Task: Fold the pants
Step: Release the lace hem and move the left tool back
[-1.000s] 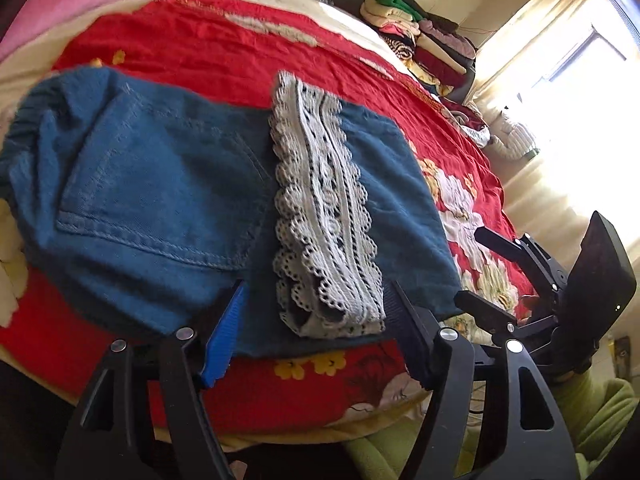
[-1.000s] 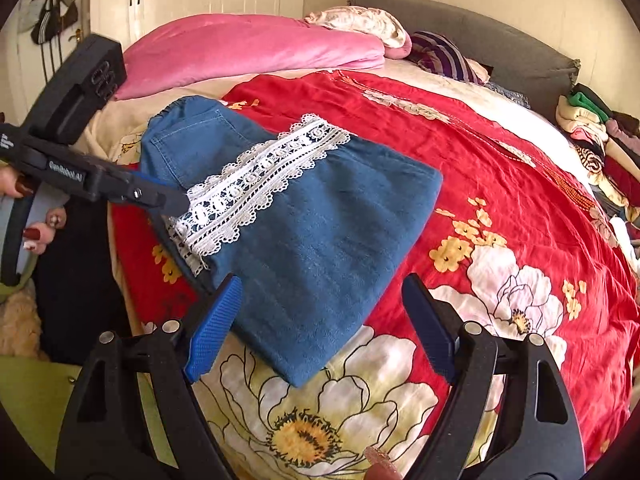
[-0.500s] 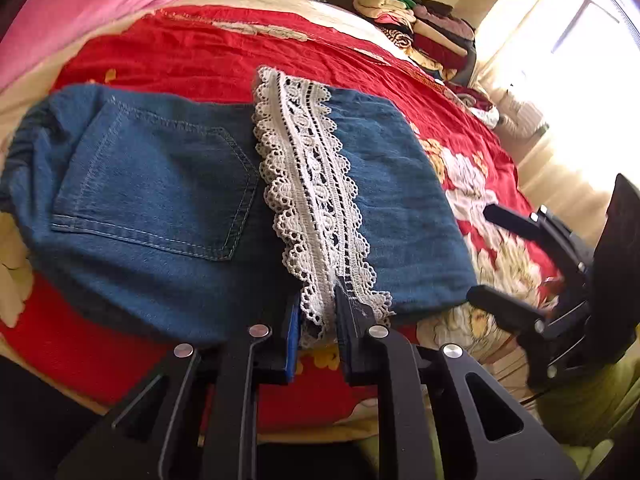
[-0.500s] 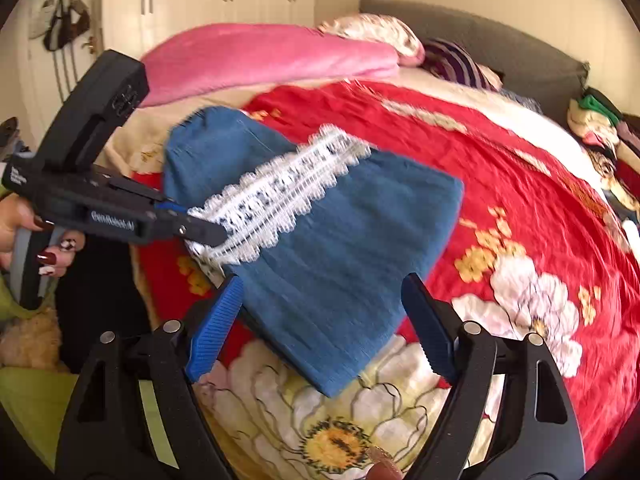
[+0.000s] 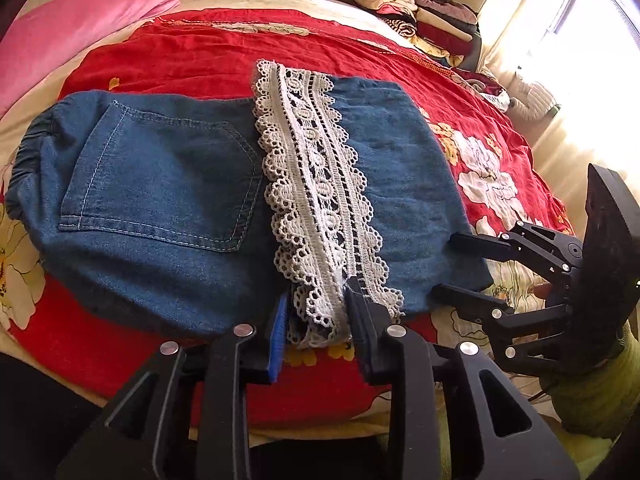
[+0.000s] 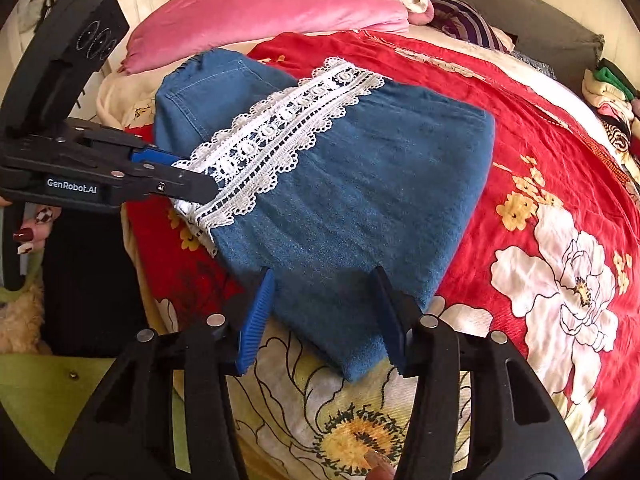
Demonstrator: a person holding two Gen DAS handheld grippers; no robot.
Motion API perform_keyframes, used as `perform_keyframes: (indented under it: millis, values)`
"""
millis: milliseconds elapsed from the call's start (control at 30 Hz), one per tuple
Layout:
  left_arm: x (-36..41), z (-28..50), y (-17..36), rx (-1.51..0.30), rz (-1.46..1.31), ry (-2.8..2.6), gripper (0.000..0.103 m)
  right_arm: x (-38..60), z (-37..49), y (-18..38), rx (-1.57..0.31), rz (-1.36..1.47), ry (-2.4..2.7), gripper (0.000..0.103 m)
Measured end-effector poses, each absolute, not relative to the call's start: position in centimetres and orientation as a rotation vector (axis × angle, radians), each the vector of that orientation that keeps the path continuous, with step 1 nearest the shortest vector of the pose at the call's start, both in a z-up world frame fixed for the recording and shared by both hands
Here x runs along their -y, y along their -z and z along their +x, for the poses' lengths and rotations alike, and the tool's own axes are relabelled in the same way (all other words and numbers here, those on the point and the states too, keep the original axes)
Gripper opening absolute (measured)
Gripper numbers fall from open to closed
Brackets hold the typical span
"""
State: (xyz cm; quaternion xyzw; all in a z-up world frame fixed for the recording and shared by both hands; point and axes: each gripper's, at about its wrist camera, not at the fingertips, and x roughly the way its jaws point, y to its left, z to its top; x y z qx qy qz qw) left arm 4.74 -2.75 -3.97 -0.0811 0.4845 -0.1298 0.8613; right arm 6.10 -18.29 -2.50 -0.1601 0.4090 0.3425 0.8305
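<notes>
Blue denim pants (image 5: pixel 160 184) (image 6: pixel 360 184) lie folded on the bed, a white lace hem (image 5: pixel 316 184) (image 6: pixel 288 128) laid across them. My left gripper (image 5: pixel 320 316) (image 6: pixel 188 172) is at the near end of the lace. The bunched lace fills the gap between its pads, and the jaws are opening slightly. My right gripper (image 6: pixel 324 300) (image 5: pixel 446 266) straddles the folded denim corner at the pants' near right end. Its jaws are closing, with flat cloth between them and the pads not pressing it.
A red floral bedspread (image 5: pixel 192 52) (image 6: pixel 560 184) covers the bed, whose near edge runs just under both grippers. A pink pillow (image 6: pixel 256 16) lies at the head. A pile of folded clothes (image 5: pixel 416 12) sits at the far side. A hand (image 6: pixel 28 232) holds the left gripper's handle.
The left gripper went from wide open to shut on the lace end, then eased a little. The right gripper sank onto the denim corner and its jaws narrowed.
</notes>
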Motion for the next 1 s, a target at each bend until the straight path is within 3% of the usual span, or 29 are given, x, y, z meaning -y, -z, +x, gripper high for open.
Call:
perform_keyframes:
  millis: [300, 633, 733, 1000]
  values:
    - [3.0, 4.3, 3.2, -0.993, -0.143, 0.263, 0.032, 19.2, 5.8, 1.3, -0.855, -0.292, -0.720, 0.045]
    - [2.8, 3.8, 2.1, -0.961, -0.125, 0.251, 0.041, 20.0, 6.1, -0.4, -0.817, -0.266, -0.682, 0.066]
    - [2.9, 3.7, 1.8, -0.953, -0.120, 0.246, 0.051, 20.1, 6.1, -0.7, -0.807, -0.260, -0.672, 0.069]
    - [2.5, 3.3, 0.9, -0.927, -0.118, 0.235, 0.060, 20.3, 6.1, -2.0, -0.777, -0.253, -0.653, 0.078]
